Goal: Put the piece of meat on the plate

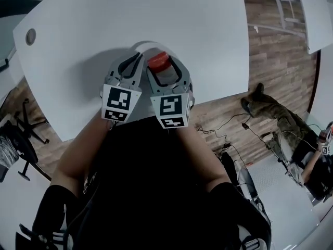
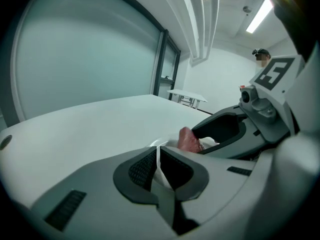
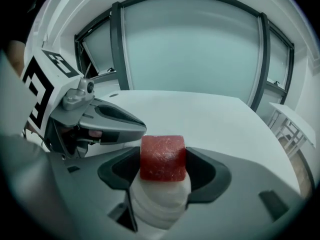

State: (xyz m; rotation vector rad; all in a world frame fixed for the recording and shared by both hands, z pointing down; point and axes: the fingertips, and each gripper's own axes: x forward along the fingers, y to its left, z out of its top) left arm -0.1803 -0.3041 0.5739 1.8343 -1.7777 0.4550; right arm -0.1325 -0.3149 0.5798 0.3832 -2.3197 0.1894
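Note:
A red piece of meat [image 1: 158, 61] sits between the jaws of my right gripper [image 1: 162, 69], which is shut on it. In the right gripper view the meat [image 3: 162, 157] is a red block held by that gripper [image 3: 162, 166], with a white ribbed part just under it. A white plate [image 1: 141, 46] lies on the table beneath both grippers, mostly hidden by them. My left gripper [image 1: 131, 62] is right beside the right one. In its own view the left gripper [image 2: 158, 159] is shut on the plate's thin white rim [image 2: 158, 149], and the meat [image 2: 189, 140] shows just beyond.
The white table [image 1: 104, 20] reaches far ahead and has a cable hole [image 1: 30, 36] at its left. Its front edge is close under the grippers. A chair base [image 1: 23, 124] stands on the wooden floor at the left, and cables [image 1: 234, 121] lie at the right.

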